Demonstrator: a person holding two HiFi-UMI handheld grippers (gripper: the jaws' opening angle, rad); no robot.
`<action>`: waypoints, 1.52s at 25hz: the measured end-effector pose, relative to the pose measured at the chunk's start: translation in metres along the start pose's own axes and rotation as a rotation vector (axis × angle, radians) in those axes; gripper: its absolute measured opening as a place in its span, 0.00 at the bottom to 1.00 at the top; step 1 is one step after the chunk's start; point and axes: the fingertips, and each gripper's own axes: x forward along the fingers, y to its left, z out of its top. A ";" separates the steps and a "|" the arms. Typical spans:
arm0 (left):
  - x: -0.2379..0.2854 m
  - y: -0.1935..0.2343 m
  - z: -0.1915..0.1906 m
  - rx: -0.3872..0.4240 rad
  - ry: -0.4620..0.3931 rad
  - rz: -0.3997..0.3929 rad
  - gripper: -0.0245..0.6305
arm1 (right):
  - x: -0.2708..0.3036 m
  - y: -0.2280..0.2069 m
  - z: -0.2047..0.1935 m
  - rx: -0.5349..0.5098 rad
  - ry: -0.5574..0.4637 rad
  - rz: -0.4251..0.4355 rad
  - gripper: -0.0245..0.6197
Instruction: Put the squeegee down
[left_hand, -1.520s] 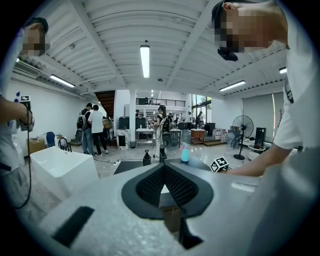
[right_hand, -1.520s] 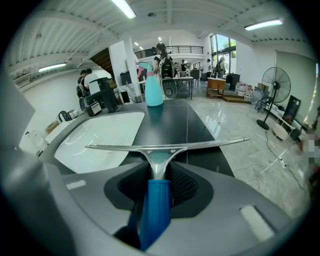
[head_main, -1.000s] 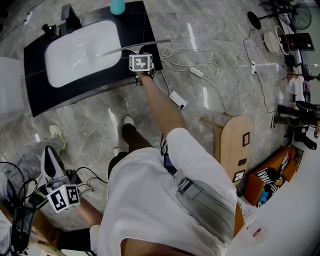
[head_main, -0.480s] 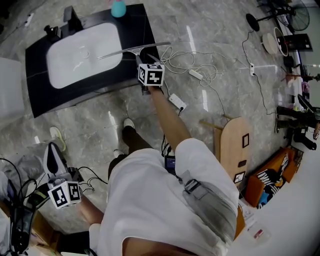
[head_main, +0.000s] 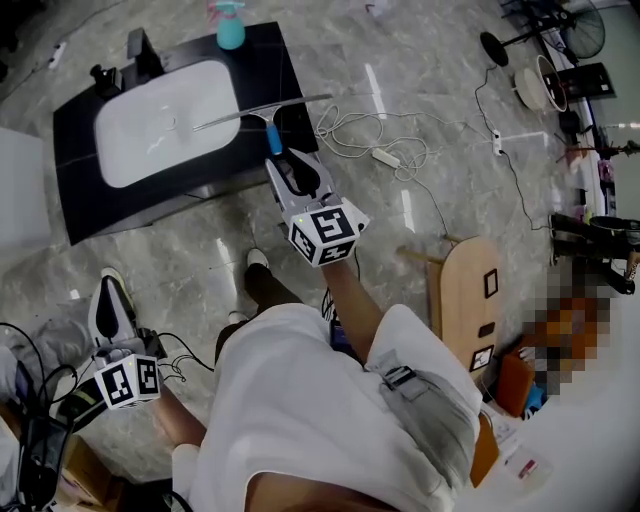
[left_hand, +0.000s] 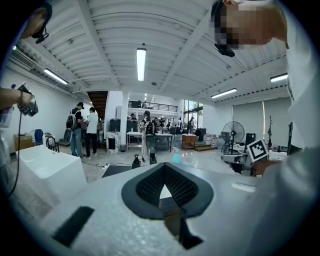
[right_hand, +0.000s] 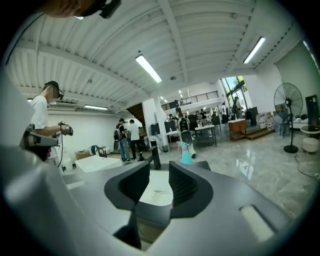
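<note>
right gripper (head_main: 289, 165) risen off squeegee (head_main: 262, 110), empty jaws narrowing.

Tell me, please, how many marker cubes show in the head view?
2. One cube tops the right gripper, whose empty, parted jaws have just been closing, before the black sink counter; the other cube tops the left gripper, low at left. None seems hidden.

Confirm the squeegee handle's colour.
Blue. The squeegee handle shows best in the head view.
</note>
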 end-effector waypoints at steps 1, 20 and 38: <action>0.000 -0.001 0.002 0.001 -0.004 -0.006 0.04 | -0.012 0.006 0.012 -0.019 -0.028 0.004 0.24; -0.011 -0.012 0.049 0.012 -0.140 -0.112 0.04 | -0.102 0.106 0.143 -0.219 -0.272 0.099 0.20; -0.026 -0.011 0.068 0.030 -0.198 -0.133 0.04 | -0.077 0.125 0.137 -0.237 -0.245 0.132 0.04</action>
